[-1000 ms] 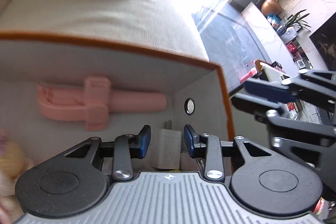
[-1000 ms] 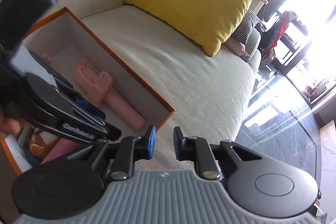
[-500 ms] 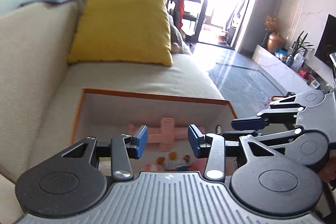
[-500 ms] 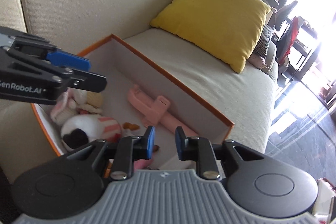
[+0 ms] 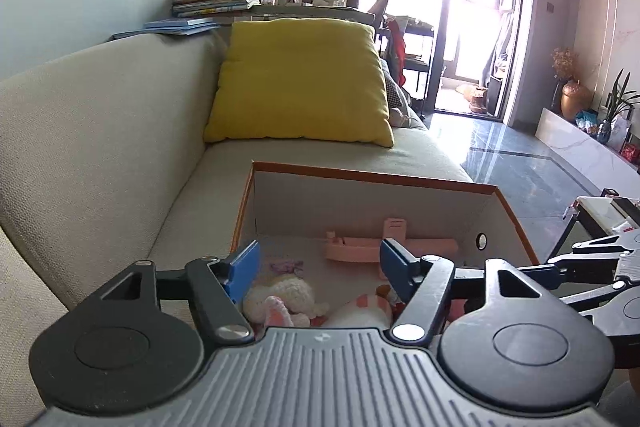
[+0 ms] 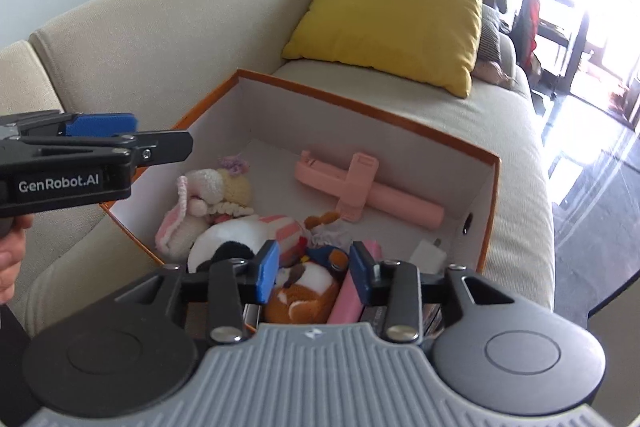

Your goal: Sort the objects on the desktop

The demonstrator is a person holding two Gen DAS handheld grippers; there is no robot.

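**Left and right wrist views: both grippers released above the toy box**

Left wrist view: the left gripper hangs over the near end of an orange-rimmed box that sits on a beige sofa. Its jaws have just been opening and now stand wide, with nothing between the blue pads. Below them in the box lie a cream knitted toy and, against the far wall, a pink stick holder. A yellow cushion leans on the sofa back beyond the box. At the right edge the right gripper shows side-on.

Right wrist view: the right gripper points down into the same box. Its jaws have just been opening and stand partly apart, gripping nothing. Under them lie a brown-and-white plush and a pink flat case; whether the right pad touches the case I cannot tell. Further in are a white plush, the knitted toy, the stick holder and a white charger. The left gripper reaches in from the left, above the box's rim.
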